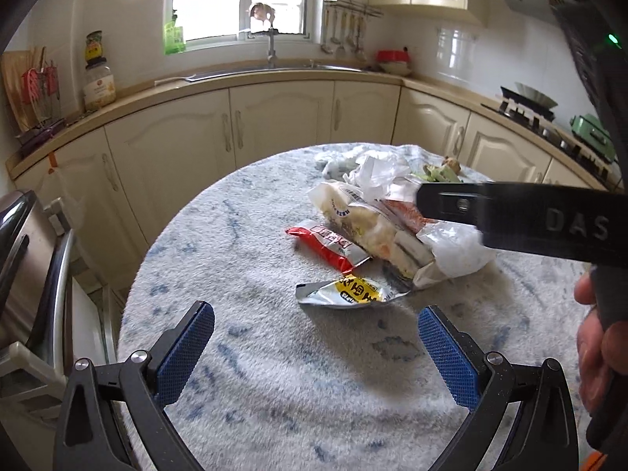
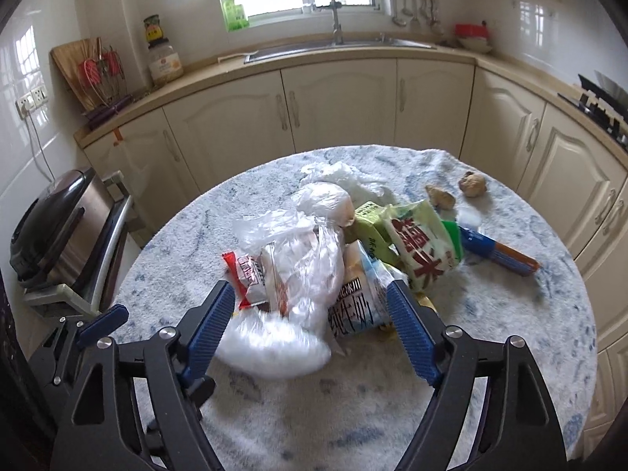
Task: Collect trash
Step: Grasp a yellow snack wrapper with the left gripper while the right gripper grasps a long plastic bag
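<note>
Left wrist view: left gripper (image 1: 316, 327) hangs over the round table (image 1: 251, 392) w/ its fuzzy blue-and-white cover, blue pads (image 1: 184, 353) spread wide, nothing btwn them. Trash pile sits ahead, toward the table's far right. Nearest piece is a silver-and-yellow wrapper (image 1: 351, 292), lying flat just beyond the fingertips, not touching them. Behind it a red-and-white wrapper (image 1: 327, 245), then a pale bread bag (image 1: 353, 216) and crumpled clear plastic (image 1: 455, 249). Right gripper's black body (image 1: 522, 216) comes in from the right edge above the pile; a hand (image 1: 600, 353) on its grip shows at the far right.

Right wrist view: right gripper (image 2: 310, 322) is down at the near edge of the pile, jaws partly apart. A clear plastic bag (image 2: 298, 274) and a milk-carton-type pack (image 2: 355, 310) lie btwn the pads; can't tell if either pad actually presses on them, though the right pad (image 2: 412, 337) looks right up against the pack. Red-and-white wrapper (image 2: 247, 274) just beyond the left pad. Farther back: green carton (image 2: 369, 223), green-and-white bag w/ red characters (image 2: 424, 247), blue-and-orange packet (image 2: 498, 253) off to the right. Two brownish lumps (image 2: 473, 184) near the table's far rim, apart from the pile. Blur on the bag's lower part.

Bkgd: cream cabinets (image 2: 337, 102), sink (image 2: 337, 45) under a window, steel bin (image 2: 59, 231) left of the table.
</note>
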Demonstrator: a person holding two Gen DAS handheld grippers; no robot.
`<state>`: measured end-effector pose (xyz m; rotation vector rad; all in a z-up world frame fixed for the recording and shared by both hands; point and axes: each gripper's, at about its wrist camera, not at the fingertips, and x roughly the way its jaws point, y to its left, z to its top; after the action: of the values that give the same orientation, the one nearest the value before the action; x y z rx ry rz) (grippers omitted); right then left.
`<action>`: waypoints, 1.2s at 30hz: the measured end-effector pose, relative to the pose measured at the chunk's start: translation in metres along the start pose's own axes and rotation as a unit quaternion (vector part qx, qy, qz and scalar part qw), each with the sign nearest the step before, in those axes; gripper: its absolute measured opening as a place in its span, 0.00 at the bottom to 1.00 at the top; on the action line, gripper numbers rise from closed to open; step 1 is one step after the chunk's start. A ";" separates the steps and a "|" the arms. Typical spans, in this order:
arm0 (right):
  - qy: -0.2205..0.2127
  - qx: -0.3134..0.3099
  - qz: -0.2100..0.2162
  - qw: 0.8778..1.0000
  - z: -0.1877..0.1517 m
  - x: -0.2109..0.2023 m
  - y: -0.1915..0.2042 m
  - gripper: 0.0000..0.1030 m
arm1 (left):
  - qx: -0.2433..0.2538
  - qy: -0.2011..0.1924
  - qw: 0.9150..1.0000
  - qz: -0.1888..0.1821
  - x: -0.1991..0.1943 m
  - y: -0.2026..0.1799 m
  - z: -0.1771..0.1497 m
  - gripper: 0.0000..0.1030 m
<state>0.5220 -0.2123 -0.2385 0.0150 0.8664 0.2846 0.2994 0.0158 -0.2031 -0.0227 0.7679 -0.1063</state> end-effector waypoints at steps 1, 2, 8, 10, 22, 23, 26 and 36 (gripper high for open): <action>0.007 0.000 0.002 1.000 0.003 0.008 0.000 0.73 | 0.001 0.004 1.000 0.001 0.008 0.000 0.004 0.99; 0.014 0.000 0.004 1.000 0.006 0.016 -0.001 0.68 | 0.004 0.008 1.000 0.000 0.017 0.001 0.008 0.99; 0.038 0.036 0.045 0.998 0.011 0.044 -0.016 0.33 | 0.001 0.052 0.998 -0.035 0.066 0.005 0.035 0.80; 0.035 0.048 0.057 0.997 0.007 0.041 -0.022 0.30 | 0.000 0.069 0.997 -0.044 0.079 0.005 0.037 0.59; 0.012 0.038 0.052 0.998 -0.042 -0.021 -0.030 0.29 | -0.002 0.063 0.997 -0.052 0.061 0.014 0.026 0.32; 0.016 0.033 0.046 0.998 -0.048 -0.024 -0.029 0.29 | 0.002 0.065 0.997 -0.048 0.057 0.012 0.023 0.36; 0.035 0.018 0.032 0.999 -0.063 -0.023 -0.024 0.32 | 0.008 0.068 0.997 -0.038 0.050 0.010 0.016 0.46; 0.059 0.022 0.036 0.997 -0.064 0.010 -0.025 0.29 | 0.015 0.063 0.997 -0.038 0.043 -0.003 0.005 0.23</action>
<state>0.4864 -0.2403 -0.2909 0.0716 0.9908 0.3373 0.3338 0.0081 -0.2290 -0.0161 0.8909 -0.1927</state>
